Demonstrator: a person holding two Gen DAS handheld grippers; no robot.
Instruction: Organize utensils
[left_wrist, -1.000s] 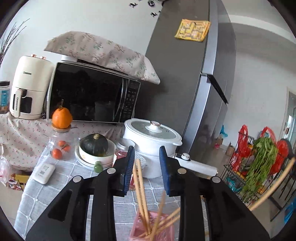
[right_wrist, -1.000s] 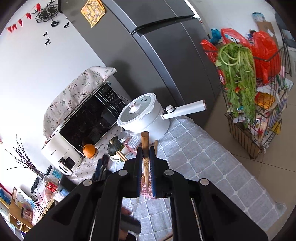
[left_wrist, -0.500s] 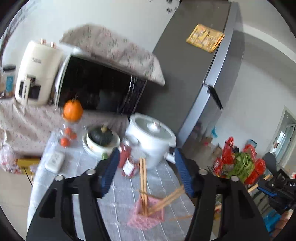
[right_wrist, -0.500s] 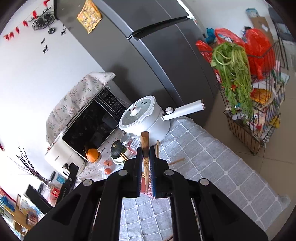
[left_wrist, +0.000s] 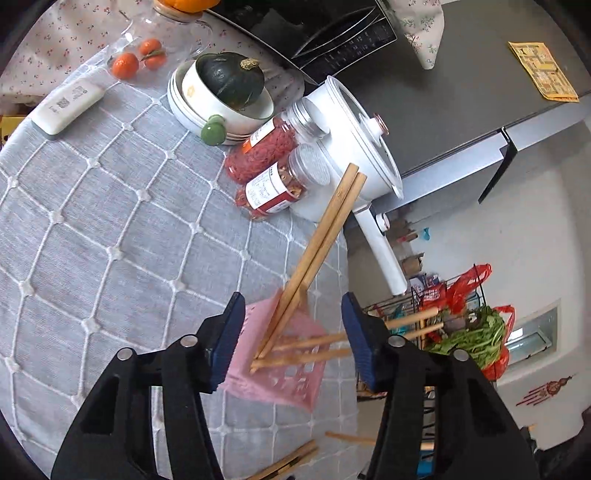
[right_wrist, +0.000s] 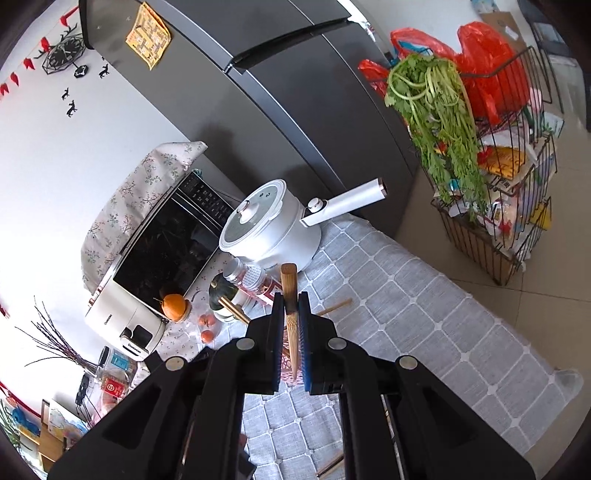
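Note:
A pink perforated holder (left_wrist: 280, 373) sits on the grey quilted tablecloth (left_wrist: 110, 229) with several wooden chopsticks in it. One pair (left_wrist: 325, 236) leans up toward the pot; others stick out to the right. My left gripper (left_wrist: 292, 301) hangs just above the holder. Its jaws are closing, with the holder's top and the leaning pair between them, and the pads are not pressing on anything. My right gripper (right_wrist: 291, 295) is shut on a single wooden chopstick (right_wrist: 289, 280) that stands upright between its pads. More loose chopsticks (left_wrist: 291, 461) lie on the cloth near me.
Beyond the holder stand a white electric pot (left_wrist: 354, 147) with a long handle, two red-filled jars (left_wrist: 280, 184) and stacked bowls holding a dark squash (left_wrist: 225, 85). The table's edge runs close on the right. A wire rack with greens (right_wrist: 480, 221) stands on the floor by the fridge.
My left gripper has rolled and dropped toward the pink holder, its jaws standing wider apart than a second ago. The right gripper stays shut on its chopstick and has barely shifted.

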